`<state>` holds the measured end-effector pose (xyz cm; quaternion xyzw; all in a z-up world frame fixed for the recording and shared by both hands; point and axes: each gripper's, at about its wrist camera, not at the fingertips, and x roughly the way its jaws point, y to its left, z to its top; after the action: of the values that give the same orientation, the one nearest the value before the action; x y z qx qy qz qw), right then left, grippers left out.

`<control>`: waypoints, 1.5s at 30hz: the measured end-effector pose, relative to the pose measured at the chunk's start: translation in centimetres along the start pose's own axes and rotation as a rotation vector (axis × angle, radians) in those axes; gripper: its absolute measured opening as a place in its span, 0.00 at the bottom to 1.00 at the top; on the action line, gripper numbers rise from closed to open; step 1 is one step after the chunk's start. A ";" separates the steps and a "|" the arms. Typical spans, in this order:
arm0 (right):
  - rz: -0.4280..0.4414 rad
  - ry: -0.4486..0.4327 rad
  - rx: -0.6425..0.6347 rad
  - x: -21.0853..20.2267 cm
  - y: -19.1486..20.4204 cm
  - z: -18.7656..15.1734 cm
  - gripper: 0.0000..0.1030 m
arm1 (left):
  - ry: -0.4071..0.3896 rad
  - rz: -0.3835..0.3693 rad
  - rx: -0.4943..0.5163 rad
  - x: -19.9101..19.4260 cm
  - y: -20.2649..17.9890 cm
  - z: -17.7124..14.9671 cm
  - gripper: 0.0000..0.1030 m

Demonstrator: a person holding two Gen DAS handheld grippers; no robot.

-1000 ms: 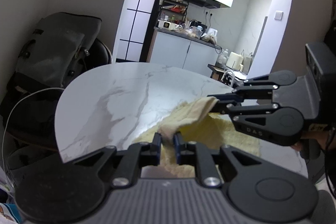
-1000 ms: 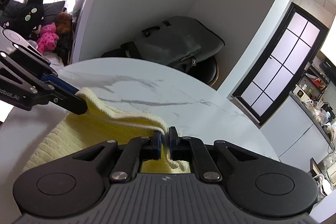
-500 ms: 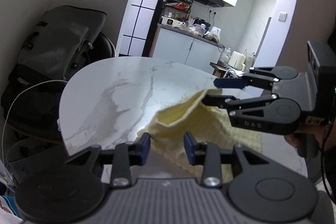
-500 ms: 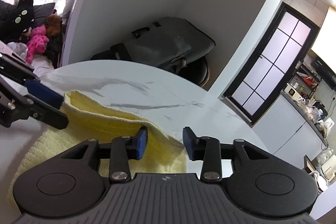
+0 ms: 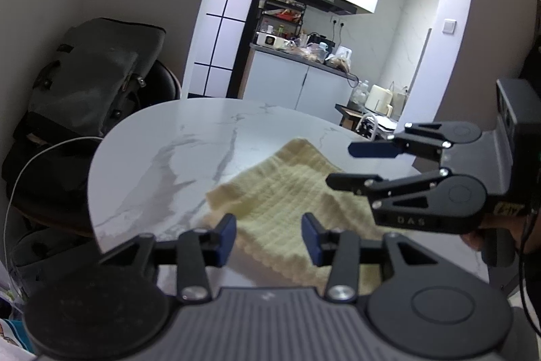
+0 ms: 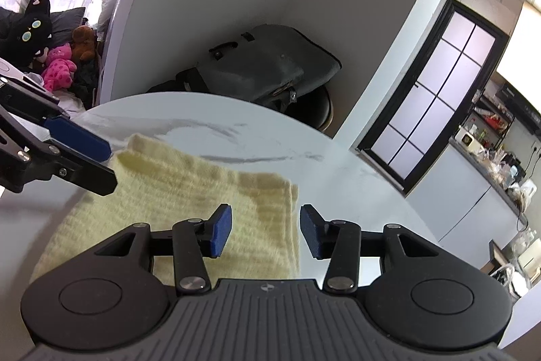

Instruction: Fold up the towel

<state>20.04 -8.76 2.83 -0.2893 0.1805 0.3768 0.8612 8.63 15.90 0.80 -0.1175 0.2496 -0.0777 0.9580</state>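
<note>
Both tools released the towel (image 5: pixel 290 192) within the last second: left tool (image 5: pixel 268 234) and right tool (image 6: pixel 265 232) now spread, holding nothing. Towel lies doubled on the worktop (image 5: pixel 162 151); one fold judged complete.

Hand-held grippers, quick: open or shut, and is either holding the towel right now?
Left hand-held gripper: open, holding nothing; yellow towel lies on the marble table.
Right hand-held gripper: open, holding nothing.
</note>
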 end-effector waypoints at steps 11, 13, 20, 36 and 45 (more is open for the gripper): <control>0.049 0.002 0.136 -1.8 -0.3 -2.5 0.49 | 0.005 0.003 0.033 0.0 -1.3 -0.5 0.58; 0.050 0.000 0.148 -2.1 -0.2 -2.9 0.49 | 0.001 0.004 0.039 -0.1 -1.6 -0.7 0.61; 0.056 -0.007 0.192 -3.0 0.1 -4.1 0.49 | 0.001 0.003 0.072 -0.5 -2.8 -1.2 0.65; 0.068 -0.022 0.293 -5.2 0.9 -6.8 0.58 | 0.015 0.021 0.142 -1.3 -5.2 -2.7 0.66; 0.058 -0.071 0.406 -7.7 0.7 -8.5 0.63 | -0.012 0.064 0.159 -2.1 -5.9 -3.5 0.84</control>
<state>13.75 -17.94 0.16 -0.0912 0.2305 0.3673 0.8965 4.53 10.01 0.39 -0.0337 0.2406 -0.0660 0.9678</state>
